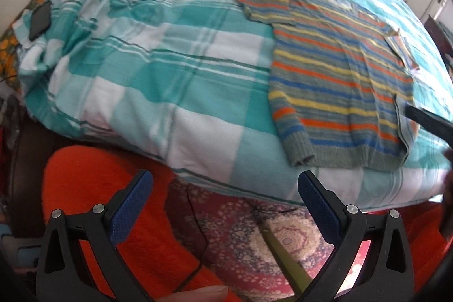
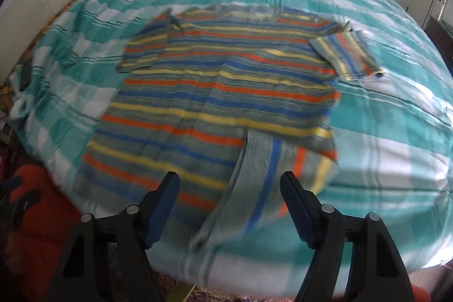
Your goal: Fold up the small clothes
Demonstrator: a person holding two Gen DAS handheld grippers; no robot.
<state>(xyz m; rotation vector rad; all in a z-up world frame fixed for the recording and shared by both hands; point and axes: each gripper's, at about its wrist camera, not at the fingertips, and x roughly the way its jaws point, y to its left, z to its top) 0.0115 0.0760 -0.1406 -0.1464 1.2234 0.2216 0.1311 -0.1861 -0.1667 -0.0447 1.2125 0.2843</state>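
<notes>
A small knitted sweater [image 1: 339, 70] [image 2: 226, 81], grey-green with orange, yellow and blue stripes, lies flat on the bed with both short sleeves spread. Its near right hem corner [image 2: 271, 166] is turned over onto the body, so its stripes run lengthwise. My right gripper [image 2: 230, 179] hovers over that near hem with its jaws apart and nothing pinched; one of its fingers [image 1: 424, 119] shows at the sweater's right edge in the left wrist view. My left gripper [image 1: 225, 180] stands open and empty off the bed's near edge, below and left of the sweater.
A teal and white checked blanket [image 1: 170, 61] [image 2: 382, 118] covers the bed. A dark phone [image 1: 41, 20] lies at its far left. Below the bed's edge are a patterned rug [image 1: 254, 231] and orange fabric [image 1: 99, 188]. A wall runs behind the bed.
</notes>
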